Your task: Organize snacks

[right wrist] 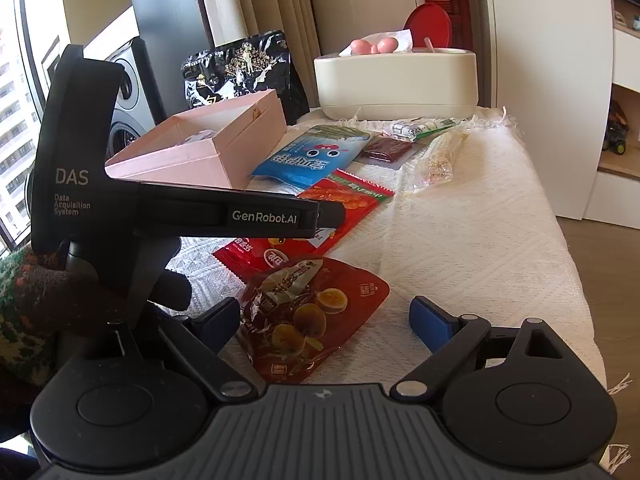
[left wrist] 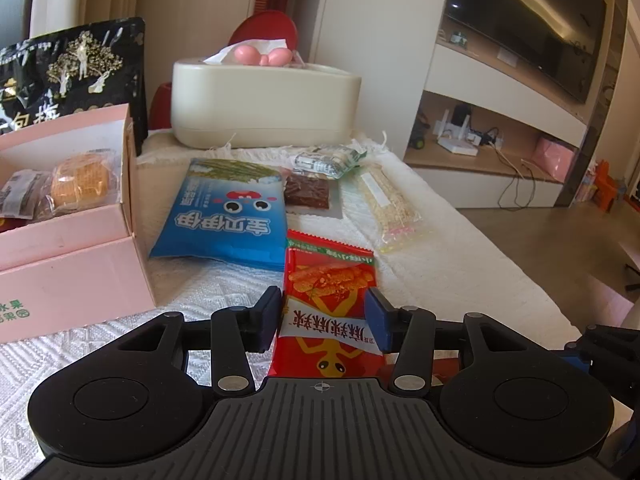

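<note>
The left gripper (left wrist: 324,316) has its jaws parted around a red snack packet (left wrist: 330,300) that lies flat on the white woven cloth (left wrist: 460,264); the left pad sits at the packet's edge and the right pad just beside the other edge, but whether either one presses on it cannot be told. The right gripper (right wrist: 326,320) stands wide open over a red clear-window packet of eggs (right wrist: 304,316), its left pad near the wrapper's edge and its right pad well apart from it. To the left, an open pink box (left wrist: 80,240) already holds a few wrapped cakes, and its wall lies close beside a blue packet (left wrist: 224,216). Beyond the red packet lie a brown bar (left wrist: 307,191), a green-and-white sachet (left wrist: 330,160) and a clear bag of pale bits (left wrist: 390,204), all near one another. The cloth's right half is bare up to its fringed edge, giving open room there. A cream tissue box (left wrist: 264,104) and a black foil bag (left wrist: 76,68) close off the far end. Wood floor, a shelf unit and a wall-mounted screen lie to the right.
</note>
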`<state>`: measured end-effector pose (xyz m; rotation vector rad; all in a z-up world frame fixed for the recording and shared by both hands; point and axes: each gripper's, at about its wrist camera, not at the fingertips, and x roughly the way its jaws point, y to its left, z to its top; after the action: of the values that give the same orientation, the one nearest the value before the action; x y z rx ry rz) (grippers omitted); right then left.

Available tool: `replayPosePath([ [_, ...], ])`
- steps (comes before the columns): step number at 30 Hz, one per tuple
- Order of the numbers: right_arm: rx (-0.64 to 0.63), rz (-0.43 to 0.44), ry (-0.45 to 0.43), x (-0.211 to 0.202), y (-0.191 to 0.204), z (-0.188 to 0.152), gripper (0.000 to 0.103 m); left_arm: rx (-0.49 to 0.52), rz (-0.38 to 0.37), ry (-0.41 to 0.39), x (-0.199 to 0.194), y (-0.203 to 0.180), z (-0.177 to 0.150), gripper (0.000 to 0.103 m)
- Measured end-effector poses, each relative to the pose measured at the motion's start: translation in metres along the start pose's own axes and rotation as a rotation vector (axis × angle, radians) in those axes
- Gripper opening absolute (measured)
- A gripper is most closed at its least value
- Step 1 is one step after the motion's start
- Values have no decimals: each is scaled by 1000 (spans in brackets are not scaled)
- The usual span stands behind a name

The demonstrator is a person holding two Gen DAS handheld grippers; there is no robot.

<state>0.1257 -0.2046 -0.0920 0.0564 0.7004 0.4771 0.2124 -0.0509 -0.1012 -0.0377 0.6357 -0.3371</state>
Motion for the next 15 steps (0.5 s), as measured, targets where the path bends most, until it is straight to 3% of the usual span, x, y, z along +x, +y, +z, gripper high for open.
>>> replayPosePath([
  [15,18,23,-3,0,-2,0,96,31,50,93,6,-13,12,55],
])
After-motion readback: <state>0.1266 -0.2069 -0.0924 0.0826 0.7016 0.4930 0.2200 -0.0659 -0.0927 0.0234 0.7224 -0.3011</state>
